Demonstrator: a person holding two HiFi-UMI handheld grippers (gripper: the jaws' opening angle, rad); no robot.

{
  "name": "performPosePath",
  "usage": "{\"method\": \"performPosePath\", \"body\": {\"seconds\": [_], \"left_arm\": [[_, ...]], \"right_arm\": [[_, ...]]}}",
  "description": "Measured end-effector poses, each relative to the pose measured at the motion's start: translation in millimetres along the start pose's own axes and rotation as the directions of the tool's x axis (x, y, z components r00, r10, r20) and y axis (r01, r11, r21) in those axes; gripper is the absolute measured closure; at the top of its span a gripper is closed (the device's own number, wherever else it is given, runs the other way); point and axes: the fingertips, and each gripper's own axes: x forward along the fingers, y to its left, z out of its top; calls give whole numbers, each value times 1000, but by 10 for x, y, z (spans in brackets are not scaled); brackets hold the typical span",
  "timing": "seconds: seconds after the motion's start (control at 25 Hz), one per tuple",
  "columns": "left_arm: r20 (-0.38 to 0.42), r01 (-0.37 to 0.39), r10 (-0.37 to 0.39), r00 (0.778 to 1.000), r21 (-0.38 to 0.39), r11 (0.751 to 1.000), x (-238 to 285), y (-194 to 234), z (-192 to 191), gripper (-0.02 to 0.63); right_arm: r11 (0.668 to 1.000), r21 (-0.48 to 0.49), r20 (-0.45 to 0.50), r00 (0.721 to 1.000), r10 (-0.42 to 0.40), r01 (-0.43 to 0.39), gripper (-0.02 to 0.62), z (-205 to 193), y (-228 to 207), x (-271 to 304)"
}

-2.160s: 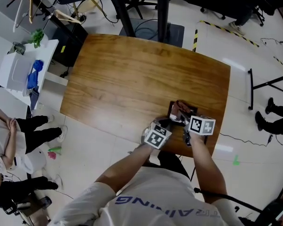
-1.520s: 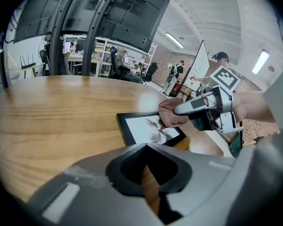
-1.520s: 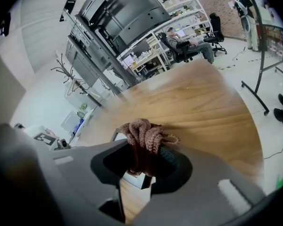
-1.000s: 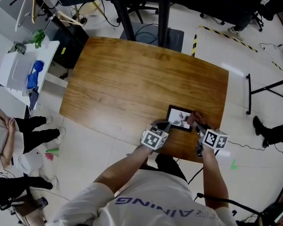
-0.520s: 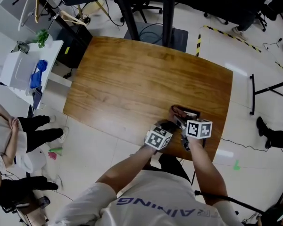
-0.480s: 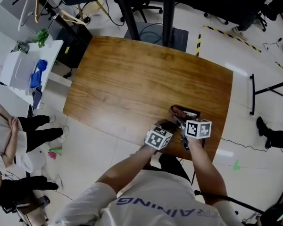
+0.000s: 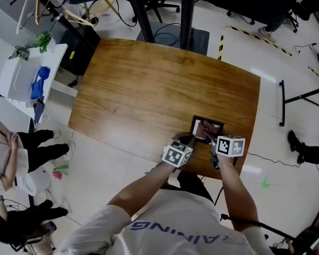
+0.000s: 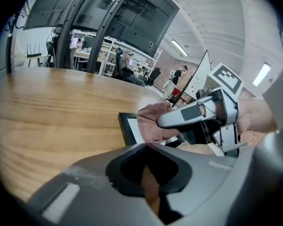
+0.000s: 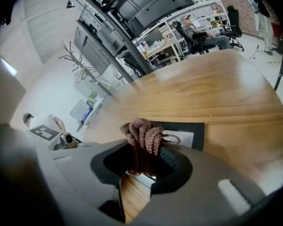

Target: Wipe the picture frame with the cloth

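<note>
Pinching a bunched brown cloth [image 9: 142, 134], the right gripper [image 9: 142, 158] has its fingers closed on the fabric. A knot of folds stands up out of the tips and a loose loop trails forward. Directly beyond and below those fingers lies the picture frame [image 9: 198, 134], flat on the wooden table [image 9: 205, 91]. Its black border and white inner sheet show past the cloth. The cloth sits over the frame's near part, and the far side of the frame reaches out ahead of the tips.

The left gripper [image 8: 148, 149] has its fingers pressed together with nothing between them; only a thin slit of table wood shows there. The frame's near corner lies just ahead of these fingers and a little to their right. It slips out of sight under the gripper body, so contact with the frame cannot be made out. In the left gripper view, the cloth and the tips holding it lie just past that corner, on top of the frame.

Half a second ago, in the head view, the cloth and the right gripper's marker cube covered most of the frame. Now the cube sits more toward the frame's near right corner. More of the white sheet and dark border is uncovered. The left gripper is at the same corner as before.
</note>
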Motion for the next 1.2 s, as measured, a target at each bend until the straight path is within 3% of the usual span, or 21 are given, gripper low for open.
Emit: {"method": "performPosePath", "body": {"seconds": [0.44,0.88,1.08,1.2], "left_arm": [[-17,-9,9,1000,27,1000,10,1,-20,600],[-31,-4,6,1000,75,997,23,18,-45,600],[6,9,-10,1000,88,996,9,183,263,598],[-12,18,-17,1000,96,995,121,353,433,598]], "right_arm": [[998,37,10,999,-49,49,479,-136,-477,-484],[994,109,84,996,-19,9,477,-202,-601,-544],[996,90,80,997,-18,11,477,-181,-586,-545],[995,95,86,996,-18,10,477,-185,-587,-537]]}}
